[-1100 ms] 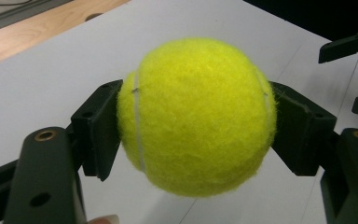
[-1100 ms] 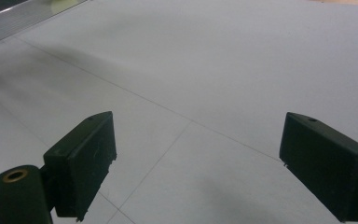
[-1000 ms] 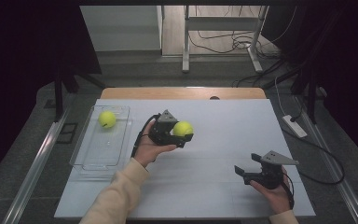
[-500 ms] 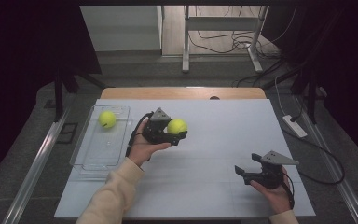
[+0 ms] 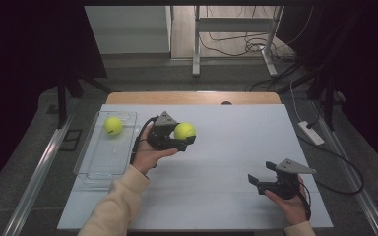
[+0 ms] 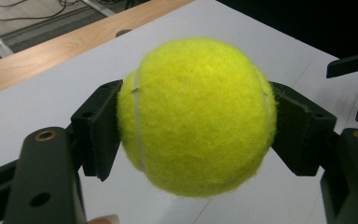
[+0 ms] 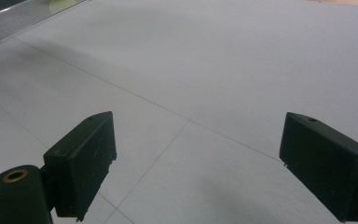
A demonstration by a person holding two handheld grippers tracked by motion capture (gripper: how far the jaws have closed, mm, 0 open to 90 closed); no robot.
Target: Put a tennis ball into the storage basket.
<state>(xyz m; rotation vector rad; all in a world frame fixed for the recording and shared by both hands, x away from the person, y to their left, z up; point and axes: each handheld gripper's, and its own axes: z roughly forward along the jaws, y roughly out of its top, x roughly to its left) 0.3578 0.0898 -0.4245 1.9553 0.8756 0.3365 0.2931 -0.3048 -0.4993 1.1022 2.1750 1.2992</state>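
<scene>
Since the earlier frames, the left gripper (image 5: pixel 183 139) is carrying its tennis ball (image 5: pixel 184 130) a little toward the clear tray (image 5: pixel 94 169) at the left edge of the white table (image 5: pixel 216 196), though the shift is small; the right gripper (image 5: pixel 260 181) is keeping its place near the table's right front. In the left gripper view the jaws are pressing on both sides of the held ball (image 6: pixel 198 116), which is riding clear of the tabletop. A second tennis ball (image 5: pixel 112 125) is already lying in the far end of the tray, so the work appears to be about halfway along: one ball is sitting inside, and the other is hanging in the air between the table's middle and the tray's right wall. Carrying it over that wall, lowering it and letting go are what seems to be remaining. The right gripper (image 7: pixel 196 163) is waiting with its jaws standing wide and nothing between them, over bare table.
</scene>
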